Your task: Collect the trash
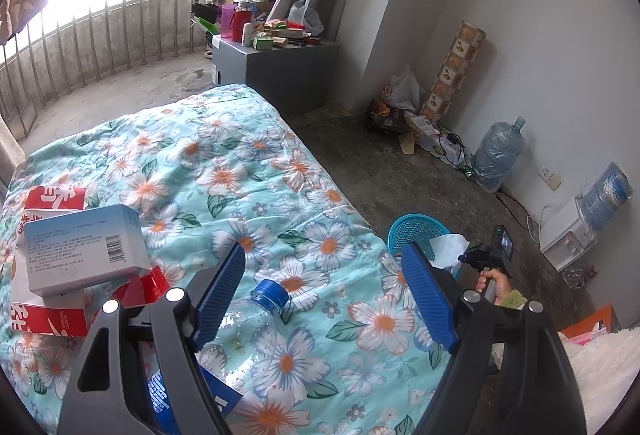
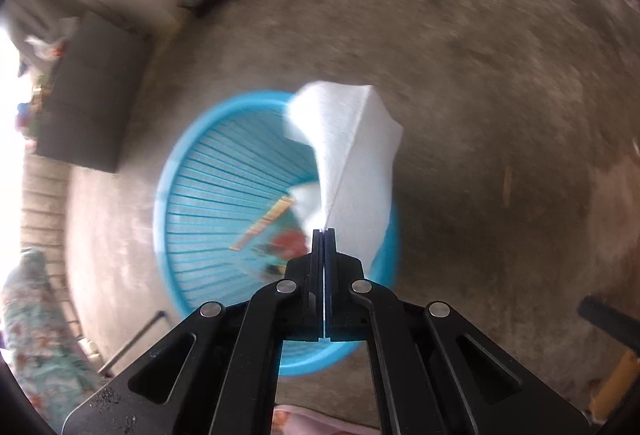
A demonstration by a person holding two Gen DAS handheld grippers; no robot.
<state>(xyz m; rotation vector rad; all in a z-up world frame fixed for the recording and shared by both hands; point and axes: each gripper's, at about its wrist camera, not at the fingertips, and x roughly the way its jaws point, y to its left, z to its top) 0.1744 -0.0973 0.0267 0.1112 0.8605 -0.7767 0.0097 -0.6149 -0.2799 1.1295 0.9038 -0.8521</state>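
Observation:
My right gripper is shut on a white tissue and holds it over the blue slatted trash basket, which has a colourful wrapper at its bottom. In the left wrist view the basket stands on the floor beside the bed, with the tissue above it. My left gripper is open above the bed, its fingers on either side of a clear plastic bottle with a blue cap. A light blue box lies on red-and-white packaging at the left.
The bed has a floral quilt. A grey cabinet with clutter on top stands past the bed. Bags, a patterned tube and water jugs line the wall. The floor is bare concrete.

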